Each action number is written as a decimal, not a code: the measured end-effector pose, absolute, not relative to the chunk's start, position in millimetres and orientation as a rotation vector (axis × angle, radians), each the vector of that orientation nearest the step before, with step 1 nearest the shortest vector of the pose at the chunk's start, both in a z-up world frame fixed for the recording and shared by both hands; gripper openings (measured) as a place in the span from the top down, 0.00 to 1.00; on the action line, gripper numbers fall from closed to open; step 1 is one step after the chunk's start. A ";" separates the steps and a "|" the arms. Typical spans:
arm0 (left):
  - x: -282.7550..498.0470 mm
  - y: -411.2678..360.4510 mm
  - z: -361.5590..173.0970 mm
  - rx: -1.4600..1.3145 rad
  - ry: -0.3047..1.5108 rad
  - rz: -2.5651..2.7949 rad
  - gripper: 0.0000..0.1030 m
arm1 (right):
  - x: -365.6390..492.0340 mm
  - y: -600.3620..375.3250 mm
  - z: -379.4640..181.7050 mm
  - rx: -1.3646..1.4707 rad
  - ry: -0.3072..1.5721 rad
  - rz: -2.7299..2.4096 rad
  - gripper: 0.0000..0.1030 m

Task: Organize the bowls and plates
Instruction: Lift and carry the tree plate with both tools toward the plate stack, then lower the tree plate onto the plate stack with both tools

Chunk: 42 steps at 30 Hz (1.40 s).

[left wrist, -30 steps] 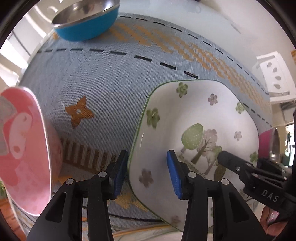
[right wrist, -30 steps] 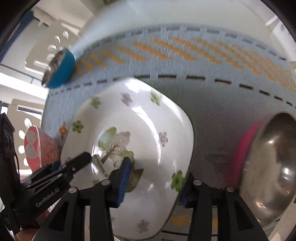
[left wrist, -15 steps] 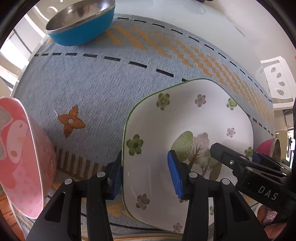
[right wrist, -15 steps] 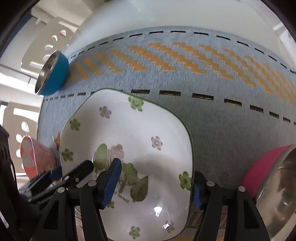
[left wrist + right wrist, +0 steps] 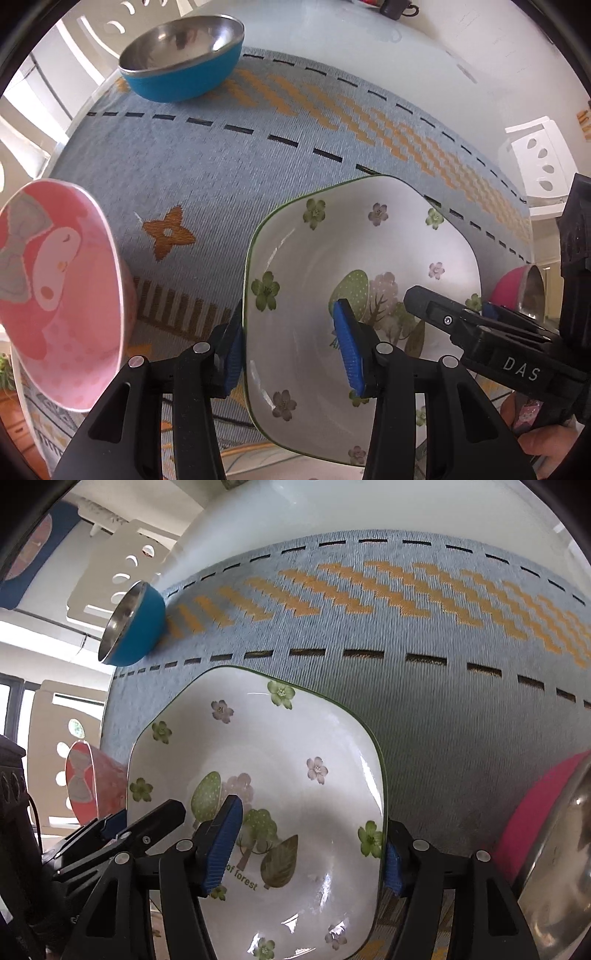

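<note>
The left gripper (image 5: pixel 293 345) straddled the near-left rim of the square flowered plate (image 5: pixel 369 258), one blue pad outside the rim and one over the plate's inside, the jaws partly apart; whether the pads actually pressed the rim I could not tell. The right gripper (image 5: pixel 308 843) straddled the plate's (image 5: pixel 280 760) opposite rim the same way; its jaws had just been opening, the inner pad stood clear of the surface, and the grip looked loosened. The plate lay on the blue-grey woven mat (image 5: pixel 207 177). Left of the plate sat the pink cartoon bowl (image 5: pixel 55 288), near it. Beyond the plate, well apart at the mat's far-left edge, stood the blue steel bowl (image 5: pixel 184 59). Right of the plate was the magenta steel bowl (image 5: pixel 546 834).
</note>
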<state>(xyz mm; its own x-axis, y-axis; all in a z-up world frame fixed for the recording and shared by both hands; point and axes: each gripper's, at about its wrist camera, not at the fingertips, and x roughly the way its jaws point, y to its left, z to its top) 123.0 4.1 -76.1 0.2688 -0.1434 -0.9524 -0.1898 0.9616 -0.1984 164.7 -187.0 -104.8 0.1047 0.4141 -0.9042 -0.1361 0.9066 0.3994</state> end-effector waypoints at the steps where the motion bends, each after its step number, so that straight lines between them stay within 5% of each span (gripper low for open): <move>1: 120.1 5.6 -73.9 -0.294 1.301 0.033 0.60 | 162.5 -187.0 -102.5 0.239 1.405 0.412 0.36; 24: 48.1 16.4 -45.7 -0.344 1.250 0.004 0.60 | 79.0 -168.4 -44.6 0.240 1.295 0.436 0.36; 42: -34.6 20.4 -66.9 -0.360 1.315 -0.016 0.61 | 10.4 -148.6 -61.7 0.199 1.343 0.424 0.36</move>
<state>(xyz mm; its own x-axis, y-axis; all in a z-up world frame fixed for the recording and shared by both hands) -34.6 20.4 -66.9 0.2613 -0.2137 -0.9413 -0.1910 0.9445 -0.2674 10.4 -148.6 -61.7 0.1644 0.4075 -0.8983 -0.1826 0.9075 0.3783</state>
